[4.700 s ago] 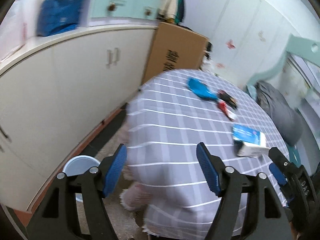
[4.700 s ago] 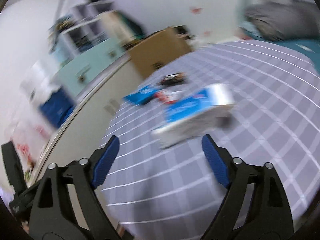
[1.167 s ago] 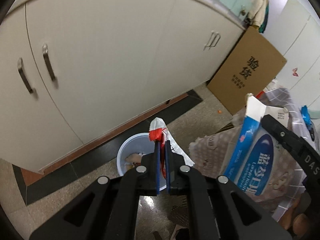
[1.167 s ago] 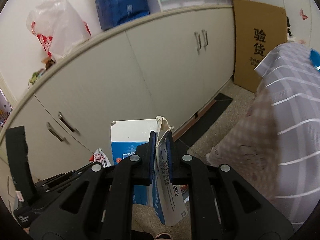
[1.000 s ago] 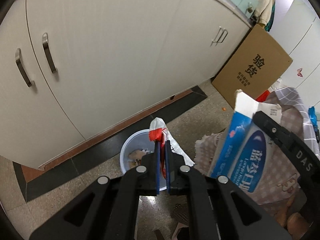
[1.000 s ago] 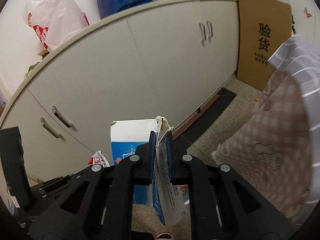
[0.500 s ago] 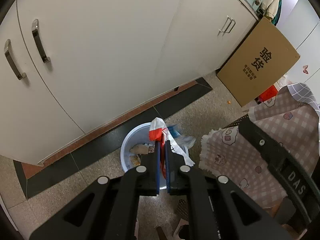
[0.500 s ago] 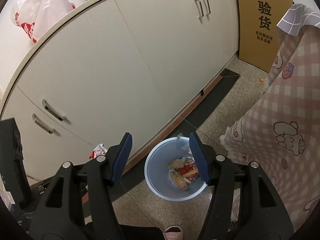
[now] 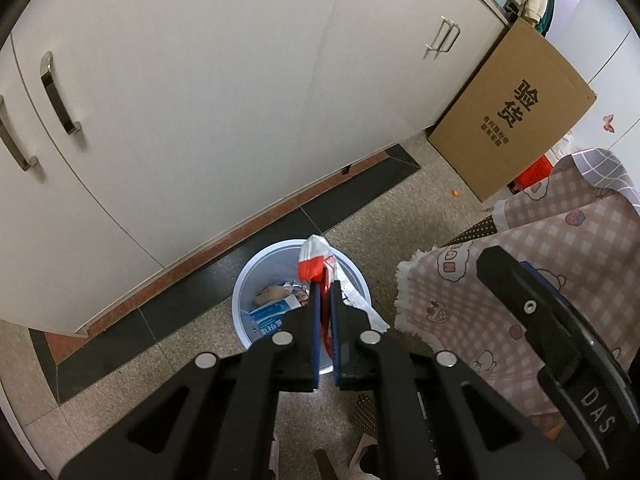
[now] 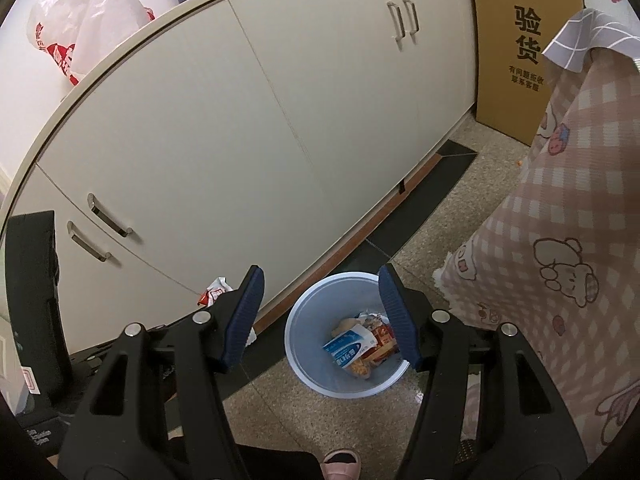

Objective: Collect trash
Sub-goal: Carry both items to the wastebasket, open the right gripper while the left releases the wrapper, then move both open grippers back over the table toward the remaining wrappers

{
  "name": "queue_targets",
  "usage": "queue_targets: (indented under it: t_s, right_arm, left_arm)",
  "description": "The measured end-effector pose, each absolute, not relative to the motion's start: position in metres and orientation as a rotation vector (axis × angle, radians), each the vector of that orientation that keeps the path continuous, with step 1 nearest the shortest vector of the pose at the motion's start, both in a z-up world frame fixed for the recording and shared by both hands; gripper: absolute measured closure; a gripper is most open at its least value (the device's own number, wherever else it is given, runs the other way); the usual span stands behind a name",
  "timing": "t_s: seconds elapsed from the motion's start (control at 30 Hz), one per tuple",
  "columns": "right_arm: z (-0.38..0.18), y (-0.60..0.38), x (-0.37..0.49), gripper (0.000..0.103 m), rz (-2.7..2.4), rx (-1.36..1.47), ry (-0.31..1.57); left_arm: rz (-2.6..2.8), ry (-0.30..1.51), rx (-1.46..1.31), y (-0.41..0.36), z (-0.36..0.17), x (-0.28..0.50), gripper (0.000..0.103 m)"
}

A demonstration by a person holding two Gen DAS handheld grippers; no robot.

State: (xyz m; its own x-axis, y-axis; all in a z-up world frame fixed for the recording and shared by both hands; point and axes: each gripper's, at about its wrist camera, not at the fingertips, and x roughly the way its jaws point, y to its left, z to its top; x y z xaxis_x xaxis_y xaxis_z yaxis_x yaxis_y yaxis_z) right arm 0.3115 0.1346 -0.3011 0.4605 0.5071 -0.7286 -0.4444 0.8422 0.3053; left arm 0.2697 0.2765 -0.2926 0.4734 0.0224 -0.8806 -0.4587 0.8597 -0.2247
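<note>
Left wrist view is looking down at a round pale blue plastic trash bin (image 9: 244,280) standing on the speckled stone floor (image 9: 120,372), in the lower middle of the frame. The left gripper (image 9: 325,300) is pinching a crumpled red and white plastic wrapper (image 9: 314,260) between its narrow blue pads; the wrapper is sticking out beyond the fingertips and is hanging just over the far part of the bin. Inside the bin, a blue and white paper carton (image 9: 268,314) is lying among other scraps. At the lower right of this frame, one black finger of the right gripper (image 9: 532,320) is showing in front of a pink checked cloth with cartoon prints (image 9: 560,248).

Right wrist view is showing the right gripper (image 10: 320,312) standing wide, with nothing between its blue pads. The bin (image 10: 304,320) is lying below the tips, mostly toward the right finger, and the carton (image 10: 348,346) is resting inside it. The wrapper (image 10: 214,292) is appearing small at the left finger, near the white cabinet doors (image 10: 240,128). A brown cardboard box (image 10: 516,40) is leaning at the upper right.
</note>
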Motion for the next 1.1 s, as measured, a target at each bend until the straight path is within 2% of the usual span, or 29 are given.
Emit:
queue_targets:
  t_s: [0.43, 0.47, 0.5, 0.53, 0.57, 0.8, 1.1]
  right_arm:
    - [-0.292, 0.106, 0.316, 0.039, 0.539, 0.140, 0.879]
    - [-0.292, 0.104, 0.316, 0.039, 0.537, 0.143, 0.879]
    - [-0.291, 0.103, 0.316, 0.039, 0.535, 0.147, 0.879]
    - [-0.290, 0.101, 0.317, 0.039, 0.534, 0.152, 0.881]
    - [-0.289, 0.101, 0.316, 0.038, 0.534, 0.156, 0.881]
    - [-0.280, 0.099, 0.308, 0.038, 0.542, 0.163, 0.877]
    - [-0.244, 0.095, 0.285, 0.036, 0.610, 0.201, 0.843]
  left_arm:
    - [0.308, 1.040, -0.412, 0.268, -0.284, 0.286, 0.095]
    - [0.312, 1.033, -0.407, 0.268, -0.282, 0.286, 0.092]
    - [0.314, 1.031, -0.403, 0.268, -0.281, 0.287, 0.075]
    - [0.320, 1.027, -0.398, 0.268, -0.279, 0.287, 0.052]
    - [0.329, 1.017, -0.392, 0.267, -0.277, 0.286, 0.047]
    - [0.353, 0.987, -0.368, 0.265, -0.263, 0.272, 0.043]
    - [0.392, 0.886, -0.372, 0.263, -0.215, 0.237, 0.036]
